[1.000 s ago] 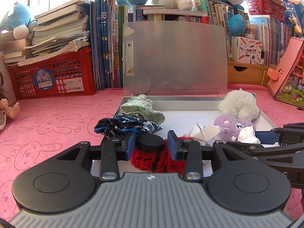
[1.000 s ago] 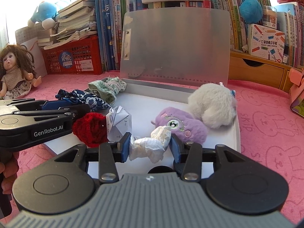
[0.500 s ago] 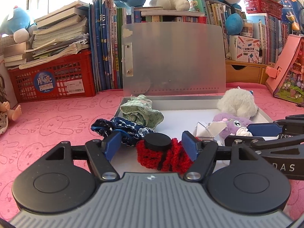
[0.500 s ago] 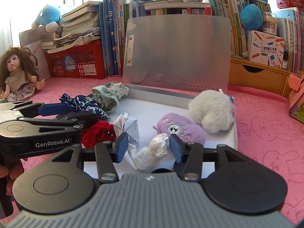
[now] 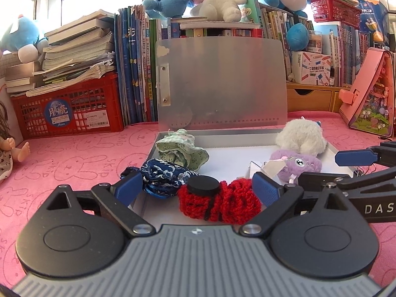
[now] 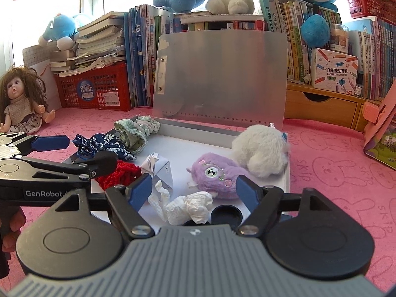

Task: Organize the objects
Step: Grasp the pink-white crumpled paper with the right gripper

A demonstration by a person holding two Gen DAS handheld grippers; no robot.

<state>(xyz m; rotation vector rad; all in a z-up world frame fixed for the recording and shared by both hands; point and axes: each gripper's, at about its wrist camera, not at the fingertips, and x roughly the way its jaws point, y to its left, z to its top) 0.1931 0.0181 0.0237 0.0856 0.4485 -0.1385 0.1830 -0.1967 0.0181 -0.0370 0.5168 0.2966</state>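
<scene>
Both grippers' jaws have just been opening: the left gripper (image 5: pixel 196 188) frees the red knitted piece (image 5: pixel 220 204), the right gripper (image 6: pixel 194 189) the crumpled tissue (image 6: pixel 189 208), both lying at the front of the open case (image 6: pixel 287 173). Next probably another loose item.

We record a pink rabbit-print mat (image 5: pixel 74 158). Behind it: a red crate (image 5: pixel 71 109) bearing stacked books, upright books (image 6: pixel 138 59) right of that crate, wooden drawers (image 6: pixel 321 106) further right. Above the crate, bright windows (image 5: pixel 29 14).

Doll (image 5: pixel 7 153) cut by edge — lid (image 5: pixel 220 84) hides books.
</scene>
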